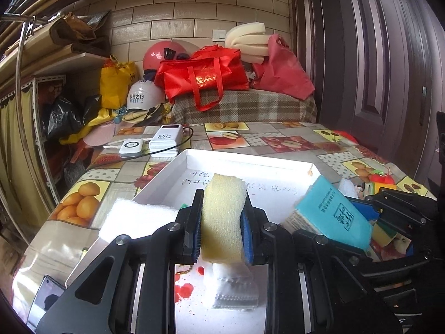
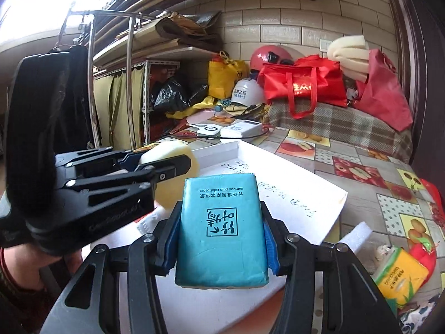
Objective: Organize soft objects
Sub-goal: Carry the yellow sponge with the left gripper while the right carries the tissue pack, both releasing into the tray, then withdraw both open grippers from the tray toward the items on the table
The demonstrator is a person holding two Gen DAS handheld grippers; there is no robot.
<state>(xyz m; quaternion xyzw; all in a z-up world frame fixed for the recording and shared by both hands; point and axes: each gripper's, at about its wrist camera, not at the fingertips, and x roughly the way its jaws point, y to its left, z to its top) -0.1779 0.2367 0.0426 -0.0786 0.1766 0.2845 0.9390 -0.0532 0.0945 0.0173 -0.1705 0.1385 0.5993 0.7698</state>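
Over the white tray (image 1: 178, 164), the left gripper (image 1: 222, 222) squeezes a yellow sponge (image 1: 222, 217) tight between its pads. Beside it, above the tray's right edge, the right gripper (image 2: 221, 236) clamps a blue tissue pack (image 2: 221, 228), jaws partway apart.

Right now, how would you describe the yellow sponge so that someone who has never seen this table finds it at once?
Find the white tray on the fruit-patterned tablecloth. Above its near part, the left gripper is shut on the yellow sponge, which bulges out between the blue pads. Its bare, porous foam sets it apart from the wrapped turquoise tissue pack held in the right gripper beside it.
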